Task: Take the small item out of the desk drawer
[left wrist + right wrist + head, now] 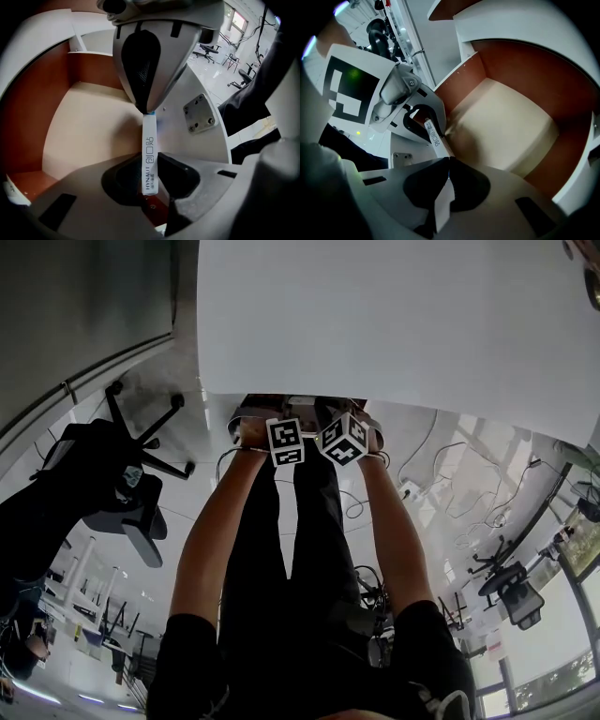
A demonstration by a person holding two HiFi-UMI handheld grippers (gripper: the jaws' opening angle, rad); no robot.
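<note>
Beige drawer (84, 133) floor, white strip (149, 157) in jaws

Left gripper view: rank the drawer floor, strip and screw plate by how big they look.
Largest: drawer floor.
Then strip and screw plate: about alike in area, one long and thin, one squarish, so I won't rank them.

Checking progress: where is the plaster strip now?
In both gripper views the plaster strip is over the open drawer, printed end in the left gripper, other end in the right gripper.
</note>
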